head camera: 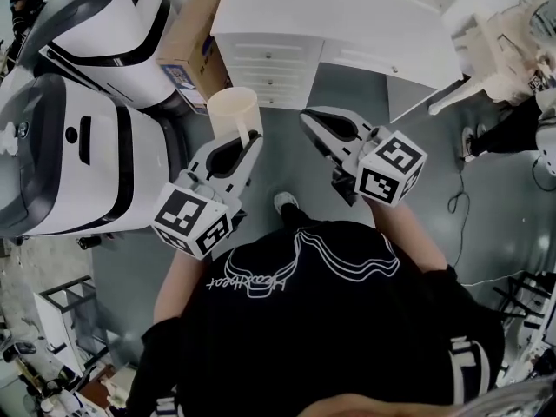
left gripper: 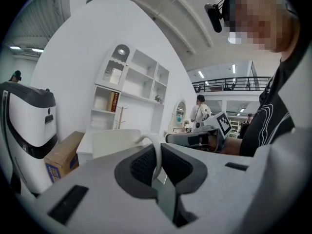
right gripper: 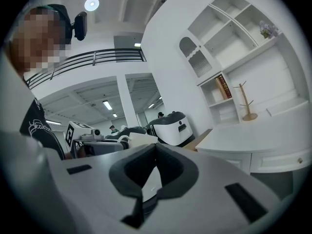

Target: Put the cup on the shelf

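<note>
A cream cup (head camera: 233, 111) hangs in the air in front of the white cabinet (head camera: 330, 24). My left gripper (head camera: 253, 137) is shut on its handle. In the left gripper view the thin white handle (left gripper: 155, 152) runs down between the dark pads, and the cup body (left gripper: 114, 141) lies ahead to the left. The white shelf unit (left gripper: 131, 89) stands further off against the wall. My right gripper (head camera: 306, 115) hovers beside the cup, to its right, shut with nothing in it. The right gripper view shows the cup (right gripper: 139, 139) at left and the shelves (right gripper: 243, 57) at upper right.
Two large white and grey machines (head camera: 78, 146) stand at the left, with a cardboard box (head camera: 195, 42) beside the cabinet. On the shelf unit are a wooden mug tree (right gripper: 242, 101) and a book (right gripper: 223, 87). The person's shoe (head camera: 285, 201) is on the grey floor below.
</note>
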Available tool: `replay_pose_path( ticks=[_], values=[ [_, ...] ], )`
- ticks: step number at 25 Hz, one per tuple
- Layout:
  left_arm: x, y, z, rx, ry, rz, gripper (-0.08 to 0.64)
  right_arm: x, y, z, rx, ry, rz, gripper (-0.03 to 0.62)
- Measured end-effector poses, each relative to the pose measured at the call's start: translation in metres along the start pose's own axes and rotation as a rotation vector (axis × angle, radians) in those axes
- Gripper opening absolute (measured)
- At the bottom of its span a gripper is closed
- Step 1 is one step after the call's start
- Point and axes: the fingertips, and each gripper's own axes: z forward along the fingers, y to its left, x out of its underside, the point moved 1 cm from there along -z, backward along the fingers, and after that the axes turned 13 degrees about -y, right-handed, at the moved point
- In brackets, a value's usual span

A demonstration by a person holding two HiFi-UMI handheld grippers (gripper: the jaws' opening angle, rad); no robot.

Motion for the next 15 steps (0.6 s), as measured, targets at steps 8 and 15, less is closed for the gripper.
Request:
replay_pose_path(
  ticks=[8,15],
  values=[
    [-0.013,0.074,0.096,0.033,0.004,0.020,0.025,-0.028,-0.100,0.061,0.017,0.005,-0.042,0.005],
    [-0.016,0.101,0.134,0.047,0.013,0.026,0.025,-0.032,-0.137,0.080,0.013,0.029,-0.085,0.005]
  ],
)
